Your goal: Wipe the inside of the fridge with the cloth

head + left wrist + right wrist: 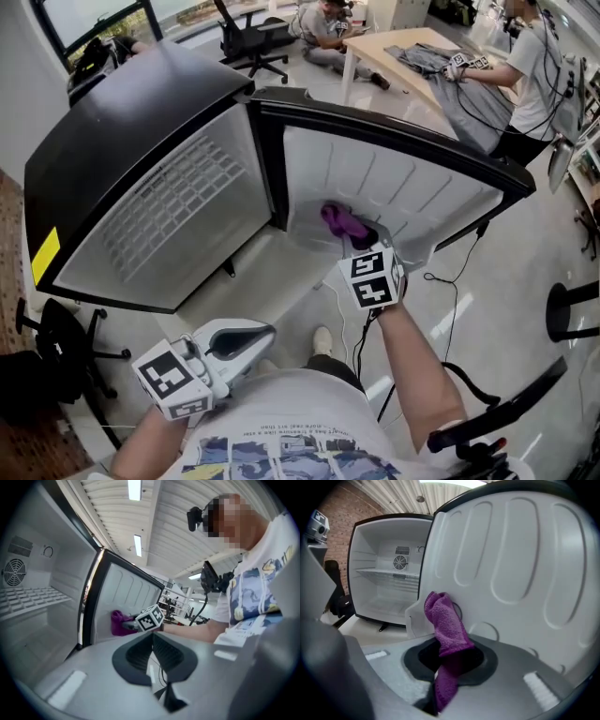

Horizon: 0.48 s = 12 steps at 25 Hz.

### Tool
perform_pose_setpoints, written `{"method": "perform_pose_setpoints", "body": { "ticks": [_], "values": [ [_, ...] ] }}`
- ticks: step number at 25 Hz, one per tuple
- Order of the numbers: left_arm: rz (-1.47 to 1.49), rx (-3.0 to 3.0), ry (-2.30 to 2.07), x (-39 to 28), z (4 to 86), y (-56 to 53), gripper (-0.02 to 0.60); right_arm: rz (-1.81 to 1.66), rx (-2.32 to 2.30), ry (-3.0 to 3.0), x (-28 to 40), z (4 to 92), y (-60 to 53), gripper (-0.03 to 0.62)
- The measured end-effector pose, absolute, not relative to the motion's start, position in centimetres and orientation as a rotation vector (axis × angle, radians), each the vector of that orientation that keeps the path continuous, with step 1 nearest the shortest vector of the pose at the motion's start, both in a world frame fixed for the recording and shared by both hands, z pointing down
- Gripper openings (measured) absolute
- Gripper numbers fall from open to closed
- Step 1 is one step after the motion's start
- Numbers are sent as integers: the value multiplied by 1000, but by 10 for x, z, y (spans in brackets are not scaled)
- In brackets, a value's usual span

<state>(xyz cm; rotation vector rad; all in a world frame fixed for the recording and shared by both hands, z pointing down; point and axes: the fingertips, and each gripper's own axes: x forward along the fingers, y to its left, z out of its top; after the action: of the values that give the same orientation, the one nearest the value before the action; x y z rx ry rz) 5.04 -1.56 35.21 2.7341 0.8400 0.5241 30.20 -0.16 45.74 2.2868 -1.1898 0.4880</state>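
Note:
A small black fridge (112, 122) stands with its door open, showing a white interior (384, 597) with a wire shelf (391, 575). My right gripper (364, 242) is shut on a purple cloth (446, 626). The cloth (341, 221) is bunched against the lower part of the door's white ribbed inner panel (403, 178), beside a small door shelf (417, 620). My left gripper (255, 337) hangs low near my body, away from the fridge, with its jaws together and nothing in them. In the left gripper view, the cloth (119, 621) and the right gripper's marker cube (151, 617) show by the door.
A black cable (441, 281) runs over the pale floor right of the door. A black chair (56, 347) stands at the left and a black stand (572, 309) at the right. Behind are an office chair (253, 37) and a table (412, 52) where a person handles grey fabric.

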Motion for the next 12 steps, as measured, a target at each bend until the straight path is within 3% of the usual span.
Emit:
{"method": "perform_pose_setpoints", "body": {
  "ticks": [12],
  "values": [
    [546,2662,1101,83,353,29,6,531,2384,-927,324,453,103,55]
  ]
}}
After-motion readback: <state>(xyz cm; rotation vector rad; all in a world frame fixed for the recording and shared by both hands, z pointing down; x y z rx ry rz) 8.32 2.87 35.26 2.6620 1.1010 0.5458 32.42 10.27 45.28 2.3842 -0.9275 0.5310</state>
